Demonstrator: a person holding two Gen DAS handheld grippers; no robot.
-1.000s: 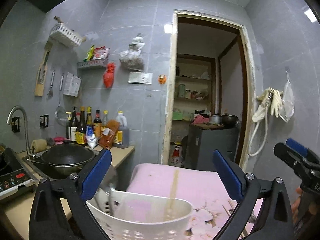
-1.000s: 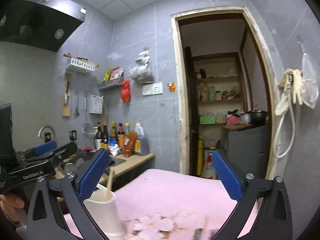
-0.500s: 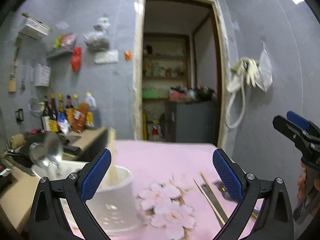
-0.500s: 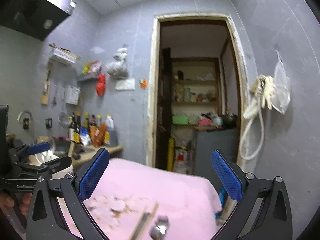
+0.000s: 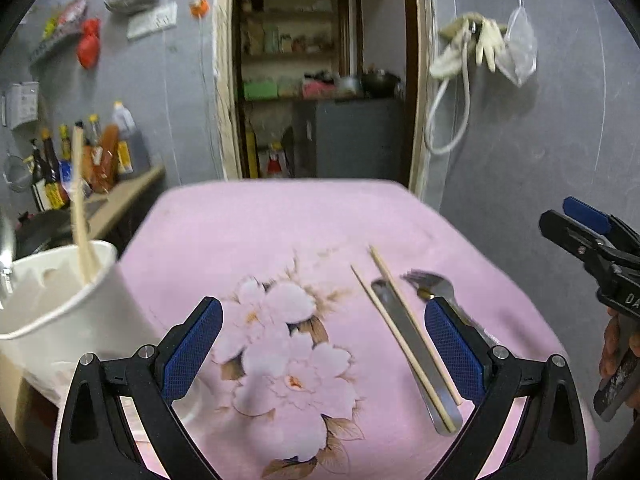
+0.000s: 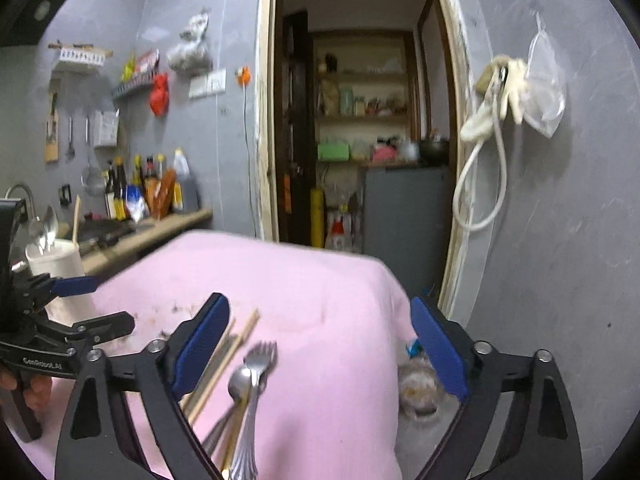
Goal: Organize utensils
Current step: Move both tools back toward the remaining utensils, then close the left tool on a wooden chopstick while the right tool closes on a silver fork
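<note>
White holder (image 5: 60, 312) at 9 o'clock. Left gripper (image 5: 324, 344) wide, empty. Chopsticks (image 5: 404, 336), fork (image 5: 428, 286) at 3 o'clock on pink cloth (image 5: 280, 224): light, stiff, slippery; pinch mid-shaft. Right gripper (image 6: 320, 356) closing, nothing clamped.

Pink floral tablecloth (image 5: 280, 220), white holder (image 5: 60, 312)

surface: pink floral tablecloth (image 5: 280, 232) | on it: white holder (image 5: 60, 320), chopsticks (image 5: 404, 336), fork (image 6: 256, 384), spoon (image 6: 239, 380)
</note>
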